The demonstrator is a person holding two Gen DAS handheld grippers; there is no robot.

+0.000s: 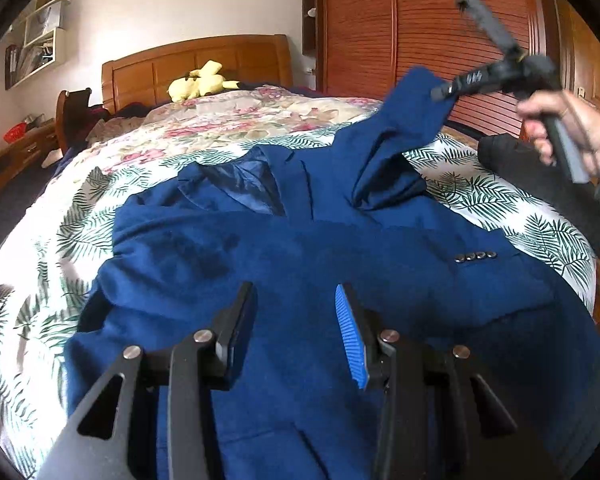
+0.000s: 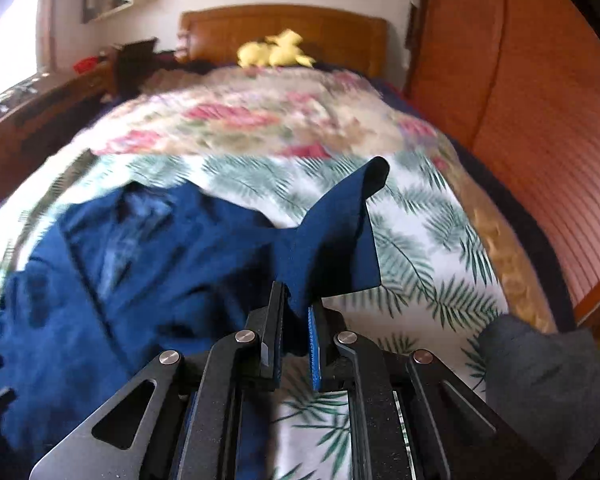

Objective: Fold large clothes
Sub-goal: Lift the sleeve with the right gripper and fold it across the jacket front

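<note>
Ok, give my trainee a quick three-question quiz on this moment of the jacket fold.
1. True or false: the right gripper is shut on the sleeve of the blue jacket.
2. What is between the fingers of the left gripper? A) a sleeve B) the yellow plush toy C) nothing
3. Fill in: the cuff buttons number ____.

Key: 1 true, the sleeve is clamped and lifted off the leaf-print bedcover. 2 C, it is open over the jacket. 3 four.
</note>
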